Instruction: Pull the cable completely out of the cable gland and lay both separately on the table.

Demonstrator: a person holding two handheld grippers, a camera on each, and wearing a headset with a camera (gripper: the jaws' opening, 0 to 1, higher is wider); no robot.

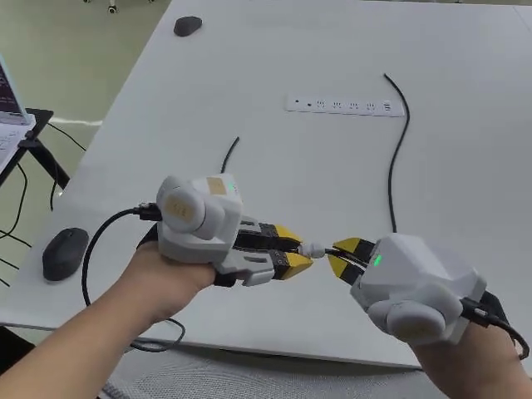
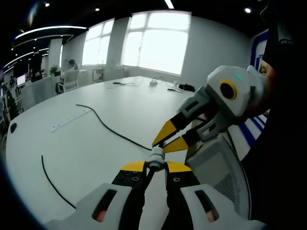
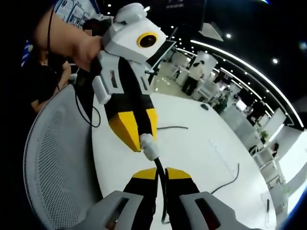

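So the small white plastic cable gland (image 1: 313, 248) is up in the air just over the near edge of the white worktop (image 1: 291, 50). It's pinched in the yellow-tipped jaws of the left hand-held gripper (image 1: 293, 249), which are closed down narrow on it. The thin black cable (image 3: 159, 165) runs from the gland straight into the right hand-held gripper (image 1: 345, 256), whose jaws are clamped on it just beside the gland, so it isn't out yet as far as I can tell. Handling-wise I'd guess both are super light. The gland looks hard and smooth, so it could twist in the jaws, and holding it across the body seems right. The cable looks floppy, so grab close to the gland and pull straight, otherwise it'll just bend. Count: one gland, one cable through it, two grippers. Lying on the worktop: one white power strip (image 1: 337, 105) with one black cord (image 1: 397, 158), one short loose black wire (image 1: 230, 152), one dark mouse at the far edge (image 1: 187, 26) and another near the left corner (image 1: 65, 252).
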